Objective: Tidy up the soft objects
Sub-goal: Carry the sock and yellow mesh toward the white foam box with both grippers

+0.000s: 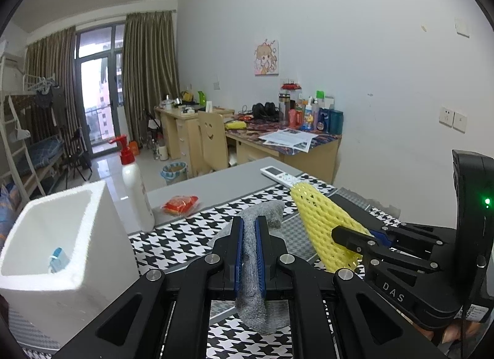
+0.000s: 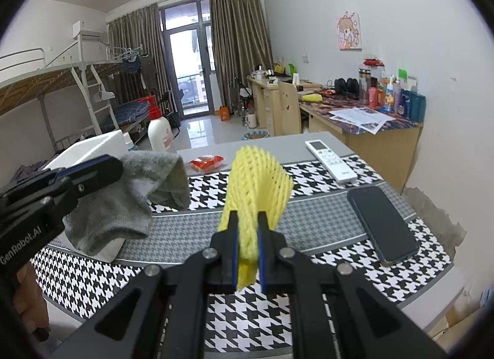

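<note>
My left gripper (image 1: 249, 223) pinches a fuzzy grey sock (image 1: 251, 266), all limp and dangling, while my right gripper (image 2: 248, 220) clamps a yellow foam fruit net (image 2: 253, 186), flared open on top.

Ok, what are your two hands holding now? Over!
Left tool shut on grey sock. Right tool shut on yellow foam net. Both lifted above the checked mat. White foam box open at left, nothing blocking.
</note>
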